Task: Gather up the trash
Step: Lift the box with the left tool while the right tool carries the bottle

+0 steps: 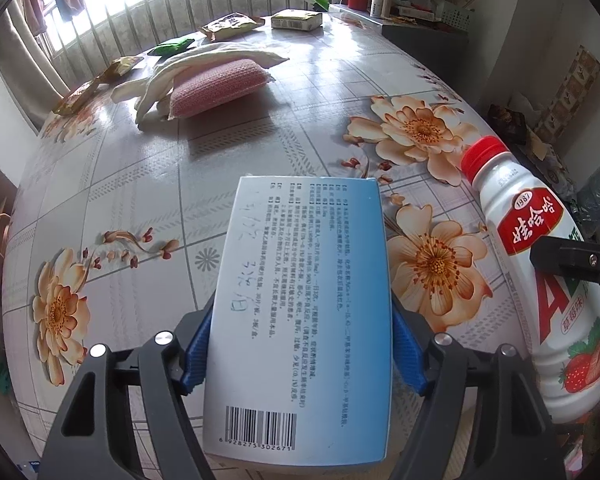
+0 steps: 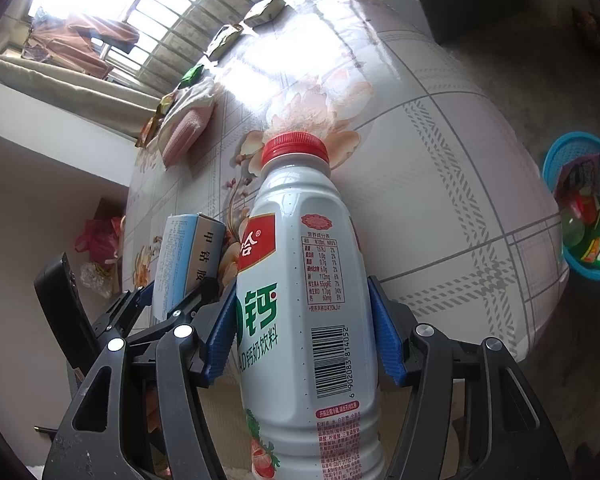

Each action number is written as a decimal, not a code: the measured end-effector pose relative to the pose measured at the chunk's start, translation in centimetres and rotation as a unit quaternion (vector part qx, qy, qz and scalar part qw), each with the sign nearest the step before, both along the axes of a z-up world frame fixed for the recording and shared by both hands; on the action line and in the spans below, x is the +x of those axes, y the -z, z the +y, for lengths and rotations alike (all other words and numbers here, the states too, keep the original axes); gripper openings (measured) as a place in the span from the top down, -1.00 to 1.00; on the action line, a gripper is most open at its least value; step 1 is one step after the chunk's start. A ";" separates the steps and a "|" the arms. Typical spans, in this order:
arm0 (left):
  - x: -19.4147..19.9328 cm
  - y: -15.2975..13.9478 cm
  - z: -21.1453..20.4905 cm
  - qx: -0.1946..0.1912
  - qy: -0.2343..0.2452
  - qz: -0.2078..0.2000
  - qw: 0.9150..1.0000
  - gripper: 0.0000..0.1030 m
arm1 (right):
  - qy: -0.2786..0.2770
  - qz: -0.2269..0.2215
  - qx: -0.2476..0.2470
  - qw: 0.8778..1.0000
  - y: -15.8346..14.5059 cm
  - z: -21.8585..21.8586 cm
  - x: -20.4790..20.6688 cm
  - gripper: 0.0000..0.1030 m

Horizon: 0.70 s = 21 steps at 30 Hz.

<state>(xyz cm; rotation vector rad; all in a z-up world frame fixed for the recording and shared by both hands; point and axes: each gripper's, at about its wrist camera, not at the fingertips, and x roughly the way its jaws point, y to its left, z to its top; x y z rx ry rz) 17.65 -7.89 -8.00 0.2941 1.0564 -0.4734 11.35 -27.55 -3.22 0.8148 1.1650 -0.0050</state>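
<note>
Gripping a blue medicine box (image 1: 300, 320) by its long sides, the left gripper (image 1: 300, 356) has its jaws closed on it above the flowered table (image 1: 140, 184), apparently to carry it off as trash. Right of the box, the right gripper (image 2: 304, 332) clamps a strawberry milk bottle (image 2: 308, 280) around its middle. Farther right, beyond the table edge, a blue basket (image 2: 556, 152) with wrappers looks like the destination.

I cannot see the bottom of the bottle (image 2: 308, 300); the lower frame edge cuts it. At far right the blue basket (image 2: 556, 152) is cut too, its contents blurred. The box (image 1: 300, 320) hides the table (image 1: 140, 200) behind it.
</note>
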 end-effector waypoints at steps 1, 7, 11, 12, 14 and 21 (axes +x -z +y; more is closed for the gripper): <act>0.1 0.0 0.0 0.000 -0.002 -0.001 1.000 -0.40 | 0.000 -0.001 0.001 1.000 0.0 0.0 -0.1 -0.11; 0.0 -0.1 -0.3 0.002 0.000 -0.016 1.000 -0.36 | 0.003 -0.009 0.001 1.000 0.0 0.0 -0.4 -0.10; -0.7 -0.5 -0.5 0.008 0.004 -0.033 0.999 -0.35 | 0.009 -0.015 0.006 1.000 0.0 -0.1 -0.8 -0.09; -0.9 -0.7 -0.5 0.010 0.005 -0.038 0.999 -0.35 | 0.011 -0.016 0.008 1.000 0.0 -0.2 -0.8 -0.09; -1.2 -0.8 -0.6 0.014 0.006 -0.045 0.999 -0.35 | 0.014 -0.018 0.011 1.000 0.0 -0.3 -1.0 -0.09; -1.7 -1.2 -0.6 0.020 0.014 -0.062 0.998 -0.35 | 0.022 -0.025 0.019 0.999 -0.2 -0.4 -1.3 -0.08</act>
